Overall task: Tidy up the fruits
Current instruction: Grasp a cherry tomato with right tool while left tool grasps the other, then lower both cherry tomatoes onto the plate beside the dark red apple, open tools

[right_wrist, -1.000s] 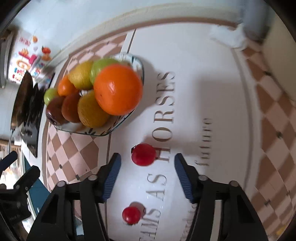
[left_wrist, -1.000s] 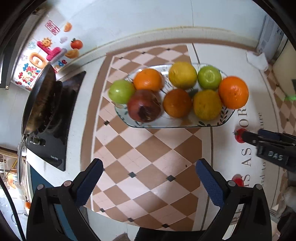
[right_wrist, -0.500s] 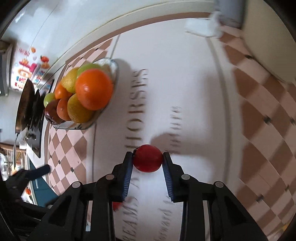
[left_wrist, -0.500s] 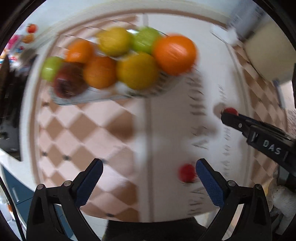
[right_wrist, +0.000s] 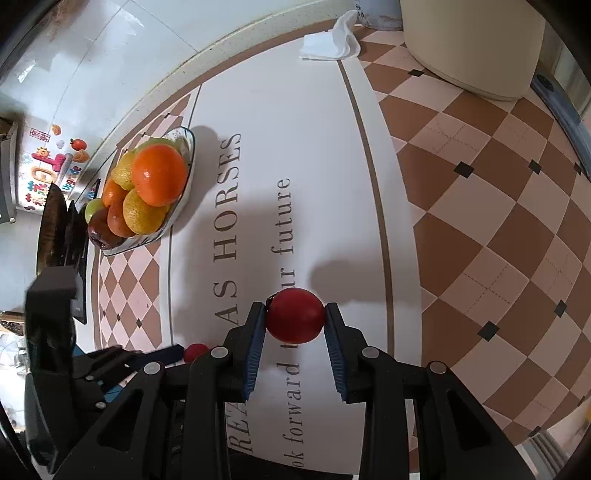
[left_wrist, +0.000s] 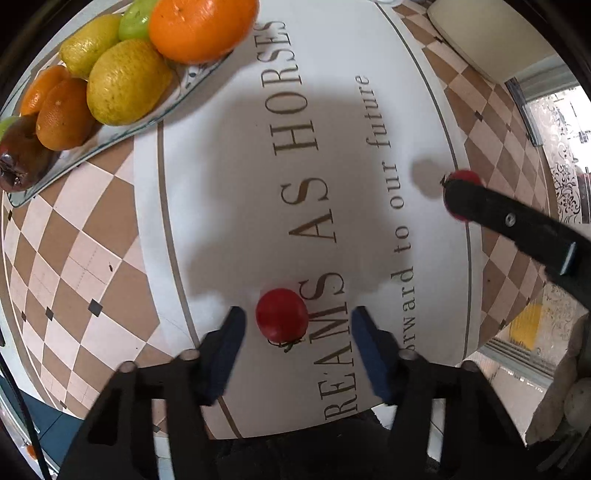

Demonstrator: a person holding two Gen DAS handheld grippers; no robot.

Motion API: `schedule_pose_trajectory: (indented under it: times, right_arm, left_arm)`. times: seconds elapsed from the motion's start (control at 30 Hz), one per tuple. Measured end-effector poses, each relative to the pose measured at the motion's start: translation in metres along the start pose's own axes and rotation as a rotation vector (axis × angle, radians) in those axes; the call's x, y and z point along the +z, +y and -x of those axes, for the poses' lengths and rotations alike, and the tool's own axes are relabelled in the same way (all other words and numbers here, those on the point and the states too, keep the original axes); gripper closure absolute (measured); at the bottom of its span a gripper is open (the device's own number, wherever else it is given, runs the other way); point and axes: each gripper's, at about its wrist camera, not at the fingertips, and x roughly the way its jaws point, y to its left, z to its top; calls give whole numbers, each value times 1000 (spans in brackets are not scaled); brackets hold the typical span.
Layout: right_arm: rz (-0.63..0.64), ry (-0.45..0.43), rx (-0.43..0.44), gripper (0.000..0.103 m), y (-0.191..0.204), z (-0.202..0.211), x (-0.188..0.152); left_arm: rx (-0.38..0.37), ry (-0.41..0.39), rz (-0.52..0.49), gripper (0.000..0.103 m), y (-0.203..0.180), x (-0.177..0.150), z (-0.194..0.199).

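Observation:
My right gripper is shut on a small red tomato and holds it above the white mat; it shows at the right of the left wrist view. My left gripper is open around a second red tomato that lies on the mat, closer to the left pad, with no pad touching. This tomato shows small in the right wrist view. A glass plate at the upper left holds oranges, yellow citrus, green apples and a dark red fruit.
The mat has a checkered border and printed words. A white cloth and a cream container stand at the far right. A stove with a pan stands at the far left. The counter edge runs close below the grippers.
My right gripper closed on one tomato and lifted it to the right. My left gripper swung right and down, and its jaws now straddle the other tomato.

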Motion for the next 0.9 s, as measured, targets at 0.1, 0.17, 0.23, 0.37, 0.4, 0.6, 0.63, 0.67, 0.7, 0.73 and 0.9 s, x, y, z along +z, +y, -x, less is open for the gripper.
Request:
schedule_pose_trajectory:
  times: [0.1,0.17,0.23,0.37,0.4,0.6,0.63,0.67,0.7,0.73,0.9]
  right_arm:
    - [9,-5,3,68,6,1,2]
    - [20,-8,4,68,11,3,3]
    - [31,-10,4,68,15,4,5]
    - [54,-17,8,68,26,8,8]
    - [57,-18,10,68,28,8,9]
    - [83,-31,34,68,49,11,12]
    - [89,-33,40,68,53,11,13]
    - [97,-36,49,68,58,10,13]
    - [103,-36,55,68,62,10,13]
    - [111,-39,65,68,68,8,14]
    - [130,-31,130,68,97,-12,18]
  left_arm:
    - [6,-1,-1,66,0,-2,-3]
    - [3,-5,9,71,-2,-9,-6]
    - [-5,-12,16,76,0,-10,-5]
    - [-14,-31,23,77,8,-15,1]
    - [-17,-37,27,77,8,-16,3]
    - [-62,-85,111,77,34,-18,28]
    - [-70,-95,130,77,40,-18,34]
    - [-85,-109,162,77,50,-18,41]
    - [-104,-123,195,77,60,-19,48]
    - [-124,-135,228,77,73,-18,53]
    - [-236,-181,401,77,129,-5,78]
